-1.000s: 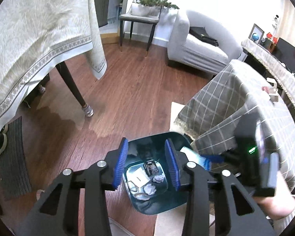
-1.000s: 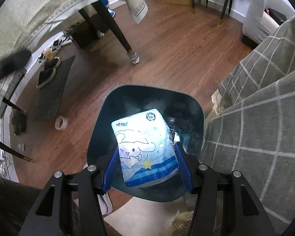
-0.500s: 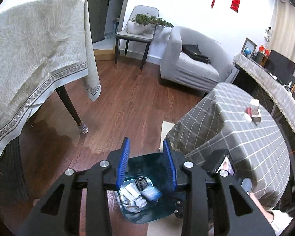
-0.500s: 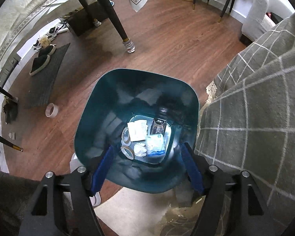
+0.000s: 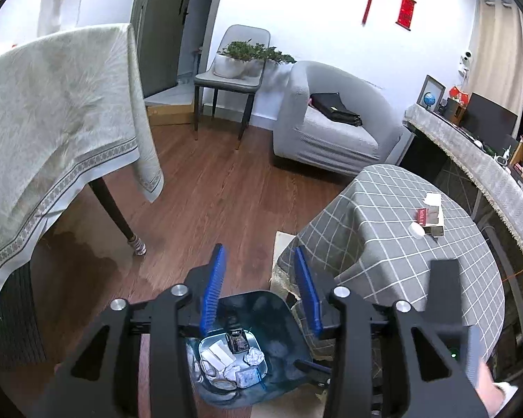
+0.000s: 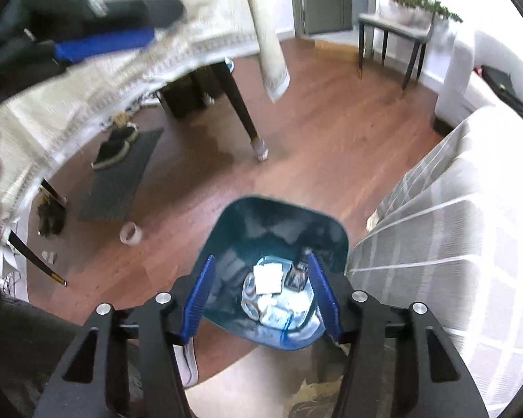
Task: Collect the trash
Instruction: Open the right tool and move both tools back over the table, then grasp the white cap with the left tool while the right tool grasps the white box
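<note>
A teal bin (image 5: 282,317) stands on the wood floor beside the table with the grey checked cloth (image 5: 401,244). In it lie crumpled paper (image 5: 254,357), a small black box (image 5: 237,339) and a blue-and-white tissue pack (image 5: 247,376). My left gripper (image 5: 259,268) hangs above the bin's far rim, its jaws opening, nothing between them. My right gripper (image 6: 260,261) is over the bin (image 6: 261,219) too, jaws apart but closing, with only the trash far below them. On the checked cloth lie a tissue (image 5: 434,198), a red box (image 5: 423,216) and a white lid (image 5: 417,230).
A tape roll (image 6: 130,233) lies on the floor left of the bin. A table with a pale cloth (image 5: 52,122) and its dark leg (image 5: 115,209) stand to the left. Shoes on a dark mat (image 6: 118,146), a grey armchair (image 5: 331,129) and a chair with a plant (image 5: 233,69) are further off.
The right gripper let go of the tissue pack, which dropped into the bin. Both grippers then rose away from the bin, and the left one tilted up toward the room.
</note>
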Demonstrator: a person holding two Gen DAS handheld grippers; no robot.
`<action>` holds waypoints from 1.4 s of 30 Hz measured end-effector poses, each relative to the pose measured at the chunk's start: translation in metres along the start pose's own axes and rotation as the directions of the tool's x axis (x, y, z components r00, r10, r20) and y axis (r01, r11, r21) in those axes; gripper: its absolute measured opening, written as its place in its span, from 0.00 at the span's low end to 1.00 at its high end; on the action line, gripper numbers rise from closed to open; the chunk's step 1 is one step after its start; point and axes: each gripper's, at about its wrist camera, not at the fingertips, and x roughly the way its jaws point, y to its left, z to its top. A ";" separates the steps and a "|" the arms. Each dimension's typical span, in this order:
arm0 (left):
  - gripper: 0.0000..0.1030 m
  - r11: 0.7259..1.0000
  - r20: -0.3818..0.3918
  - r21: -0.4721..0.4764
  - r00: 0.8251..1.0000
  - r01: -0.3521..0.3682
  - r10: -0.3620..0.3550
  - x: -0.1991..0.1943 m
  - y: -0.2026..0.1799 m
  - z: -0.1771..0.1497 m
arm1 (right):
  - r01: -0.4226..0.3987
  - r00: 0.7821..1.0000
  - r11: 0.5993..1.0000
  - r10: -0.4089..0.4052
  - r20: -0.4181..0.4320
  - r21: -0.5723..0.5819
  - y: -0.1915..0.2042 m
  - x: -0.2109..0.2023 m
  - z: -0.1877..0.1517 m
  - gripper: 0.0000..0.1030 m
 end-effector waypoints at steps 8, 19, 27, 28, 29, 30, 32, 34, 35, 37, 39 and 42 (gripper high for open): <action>0.49 1.000 0.010 0.019 1.000 0.021 -0.022 0.008 -0.028 0.007 | 0.048 0.994 0.998 -0.052 0.093 0.045 -0.032 -0.043 -0.003 0.46; 0.62 0.990 -0.014 0.115 0.997 0.082 -0.081 0.030 -0.092 0.007 | 0.098 0.977 0.985 -0.122 0.172 0.143 -0.088 -0.091 -0.020 0.35; 0.64 0.968 -0.073 0.199 0.987 0.152 -0.140 0.064 -0.143 0.006 | 0.196 0.956 0.956 -0.235 0.174 0.217 -0.145 -0.120 -0.036 0.37; 0.65 0.965 -0.080 0.207 0.986 0.160 -0.146 0.067 -0.149 0.005 | 0.201 0.955 0.954 -0.242 0.174 0.224 -0.150 -0.122 -0.039 0.37; 0.65 0.960 -0.090 0.222 0.984 0.170 -0.153 0.073 -0.156 0.004 | 0.207 0.952 0.950 -0.250 0.174 0.233 -0.156 -0.125 -0.040 0.37; 0.65 0.957 -0.097 0.232 0.983 0.175 -0.157 0.077 -0.161 0.003 | 0.216 0.949 0.945 -0.262 0.175 0.245 -0.165 -0.128 -0.041 0.39; 0.65 0.949 -0.115 0.255 0.980 0.188 -0.164 0.087 -0.173 0.003 | 0.226 0.944 0.938 -0.277 0.178 0.261 -0.176 -0.133 -0.045 0.48; 0.66 0.944 -0.130 0.261 0.976 0.202 -0.173 0.095 -0.182 0.002 | 0.233 0.941 0.933 -0.287 0.179 0.273 -0.185 -0.136 -0.047 0.53; 0.66 0.942 -0.137 0.262 0.974 0.209 -0.178 0.099 -0.184 0.002 | 0.237 0.939 0.931 -0.292 0.179 0.276 -0.189 -0.137 -0.048 0.56; 0.66 0.939 -0.152 0.268 0.972 0.217 -0.181 0.109 -0.191 0.001 | 0.246 0.938 0.929 -0.300 0.175 0.276 -0.195 -0.139 -0.051 0.60; 0.66 0.935 -0.164 0.274 0.969 0.224 -0.184 0.116 -0.197 0.001 | 0.248 0.938 0.930 -0.301 0.173 0.271 -0.201 -0.139 -0.052 0.62; 0.66 0.930 -0.183 0.282 0.964 0.237 -0.191 0.128 -0.204 0.002 | 0.252 0.942 0.932 -0.298 0.155 0.260 -0.208 -0.139 -0.055 0.69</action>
